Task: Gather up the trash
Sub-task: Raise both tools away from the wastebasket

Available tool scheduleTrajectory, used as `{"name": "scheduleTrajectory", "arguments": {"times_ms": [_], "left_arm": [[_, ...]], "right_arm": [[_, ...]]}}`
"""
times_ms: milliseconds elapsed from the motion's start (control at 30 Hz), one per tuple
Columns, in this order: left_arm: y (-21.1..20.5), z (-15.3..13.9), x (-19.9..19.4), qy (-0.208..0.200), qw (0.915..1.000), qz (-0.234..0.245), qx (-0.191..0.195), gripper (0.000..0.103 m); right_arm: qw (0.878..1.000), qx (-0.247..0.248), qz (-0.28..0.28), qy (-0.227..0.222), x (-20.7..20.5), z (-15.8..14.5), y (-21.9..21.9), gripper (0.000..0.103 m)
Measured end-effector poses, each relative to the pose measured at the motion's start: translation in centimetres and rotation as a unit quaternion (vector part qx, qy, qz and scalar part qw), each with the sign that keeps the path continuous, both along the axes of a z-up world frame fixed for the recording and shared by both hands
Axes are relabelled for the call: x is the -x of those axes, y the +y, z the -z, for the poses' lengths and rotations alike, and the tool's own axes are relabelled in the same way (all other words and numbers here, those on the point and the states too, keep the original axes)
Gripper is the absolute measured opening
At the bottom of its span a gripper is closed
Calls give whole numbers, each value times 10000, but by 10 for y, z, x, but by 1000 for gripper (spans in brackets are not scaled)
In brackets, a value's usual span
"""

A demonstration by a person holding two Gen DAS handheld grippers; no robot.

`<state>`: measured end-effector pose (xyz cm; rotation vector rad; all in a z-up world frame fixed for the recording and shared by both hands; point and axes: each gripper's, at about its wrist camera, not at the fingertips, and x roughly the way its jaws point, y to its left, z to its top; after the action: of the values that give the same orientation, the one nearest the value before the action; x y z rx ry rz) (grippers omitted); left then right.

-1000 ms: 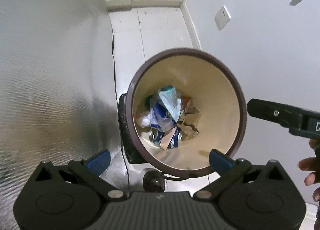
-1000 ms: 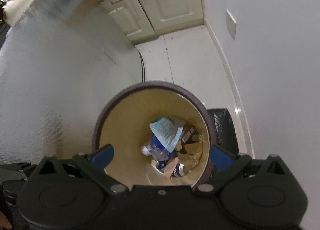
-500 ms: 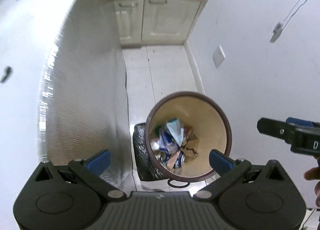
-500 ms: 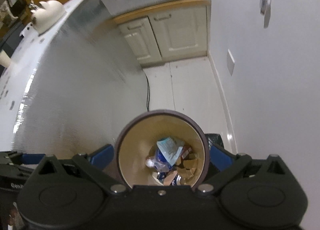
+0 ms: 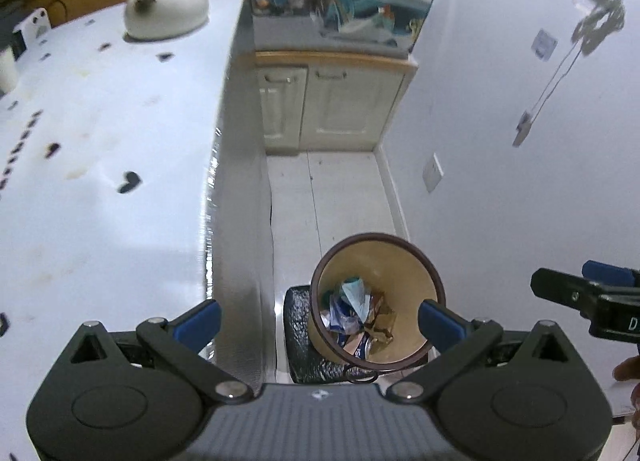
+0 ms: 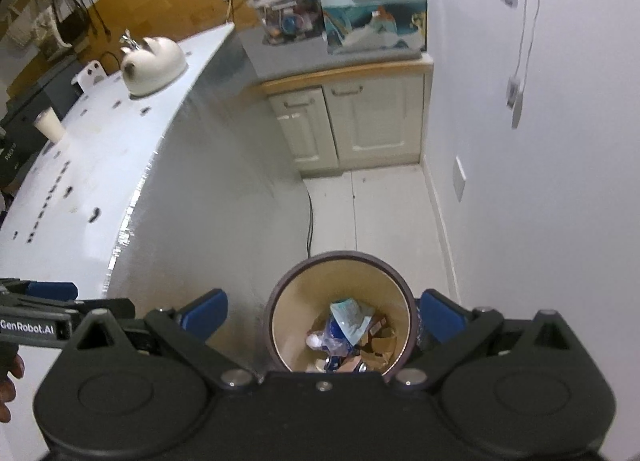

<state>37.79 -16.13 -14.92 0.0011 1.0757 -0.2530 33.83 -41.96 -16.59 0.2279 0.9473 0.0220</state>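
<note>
A round bin with a dark brown rim [image 5: 378, 237] [image 6: 340, 255] and cream inside stands on the floor between a counter and a wall. In it lies trash [image 5: 358, 315] [image 6: 348, 331]: a pale blue wrapper, crushed cans, brown paper. My left gripper [image 5: 319, 321] is open and empty high above the bin. My right gripper [image 6: 322, 315] is also open and empty, above the bin. The right gripper's black body [image 5: 580, 297] shows at the right edge of the left wrist view.
A white counter [image 5: 100, 181] [image 6: 80, 189] with a silvery side runs along the left, with a white cat-shaped object [image 5: 166, 13] [image 6: 154, 61] on it. Cream cabinets [image 5: 328, 109] [image 6: 352, 121] stand at the far end. A black bag [image 5: 300, 333] lies beside the bin. A white wall [image 6: 540, 181] is right.
Both grippers have risen well away from the bin, so it looks much smaller and the countertop and cabinets have come into view. Both stay open and empty.
</note>
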Motion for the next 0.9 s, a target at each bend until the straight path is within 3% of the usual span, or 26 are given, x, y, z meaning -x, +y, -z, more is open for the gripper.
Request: {"name": "scheduleTrajectory", "arguments": {"times_ms": [433, 900], "left_arm": [[33, -67, 80, -755, 9969, -209, 87, 103], [68, -103, 173, -1293, 9910, -312, 172, 103]], "right_arm": [[9983, 142, -21, -559, 75, -62, 26, 103], [9938, 425, 8, -1029, 168, -102, 60, 103]]}}
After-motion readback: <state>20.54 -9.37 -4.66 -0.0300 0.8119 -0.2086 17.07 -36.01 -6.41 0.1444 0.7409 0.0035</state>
